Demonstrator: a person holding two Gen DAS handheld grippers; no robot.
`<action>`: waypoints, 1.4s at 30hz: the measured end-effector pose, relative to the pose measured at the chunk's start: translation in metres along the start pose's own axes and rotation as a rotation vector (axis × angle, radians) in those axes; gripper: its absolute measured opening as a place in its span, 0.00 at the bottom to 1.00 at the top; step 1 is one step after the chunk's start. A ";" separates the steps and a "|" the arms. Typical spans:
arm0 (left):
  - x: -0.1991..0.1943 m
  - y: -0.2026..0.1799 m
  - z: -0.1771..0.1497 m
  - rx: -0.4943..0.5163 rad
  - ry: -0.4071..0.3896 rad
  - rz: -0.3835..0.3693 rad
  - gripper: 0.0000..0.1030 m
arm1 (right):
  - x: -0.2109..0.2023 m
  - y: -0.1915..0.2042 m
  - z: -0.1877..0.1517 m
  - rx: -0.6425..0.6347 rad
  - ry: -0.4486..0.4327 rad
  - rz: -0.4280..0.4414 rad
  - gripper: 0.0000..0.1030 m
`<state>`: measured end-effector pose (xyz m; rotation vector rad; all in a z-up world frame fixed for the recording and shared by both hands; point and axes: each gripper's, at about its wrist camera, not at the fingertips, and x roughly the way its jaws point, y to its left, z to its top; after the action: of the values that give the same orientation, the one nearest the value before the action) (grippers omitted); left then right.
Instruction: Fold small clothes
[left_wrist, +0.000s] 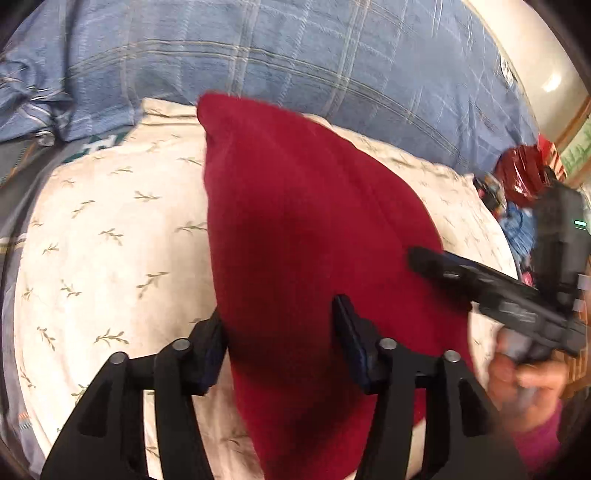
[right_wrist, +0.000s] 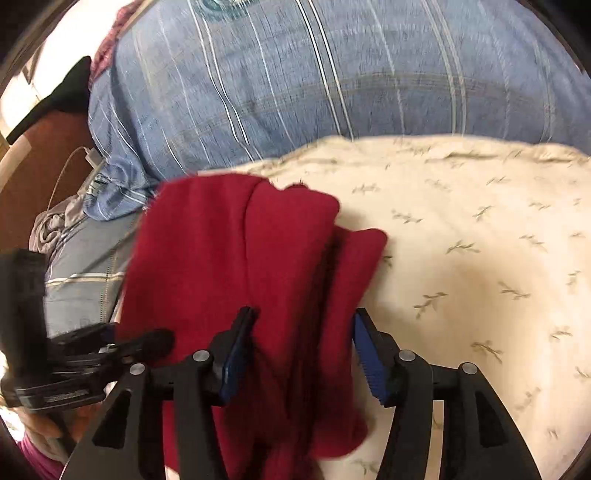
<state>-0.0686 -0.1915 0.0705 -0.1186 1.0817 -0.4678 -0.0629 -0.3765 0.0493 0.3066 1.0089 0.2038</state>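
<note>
While both tools work 1 red garment (left_wrist: 306, 229) on the cream leaf-print cover (left_wrist: 110, 236), left gripper (left_wrist: 280, 332) stands part open, cloth between its jaws (grip unconfirmed). Right gripper (right_wrist: 301, 343) likewise straddles a bunched edge, presumably to carry a fold across.

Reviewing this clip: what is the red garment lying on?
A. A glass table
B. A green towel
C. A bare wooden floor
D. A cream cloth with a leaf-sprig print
D: both wrist views show the red garment spread over the cream sprig-printed cloth, with a blue plaid cover behind.
</note>
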 end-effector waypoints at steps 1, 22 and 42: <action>-0.003 0.002 -0.001 0.002 -0.014 0.016 0.60 | -0.015 0.006 -0.002 -0.016 -0.040 -0.009 0.55; -0.049 -0.003 -0.035 0.059 -0.225 0.247 0.71 | -0.031 0.048 -0.070 -0.161 -0.105 -0.098 0.36; -0.085 -0.005 -0.048 0.047 -0.333 0.285 0.71 | -0.058 0.063 -0.067 -0.085 -0.206 -0.193 0.74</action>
<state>-0.1449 -0.1537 0.1190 0.0009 0.7443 -0.2065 -0.1519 -0.3248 0.0836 0.1473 0.8176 0.0387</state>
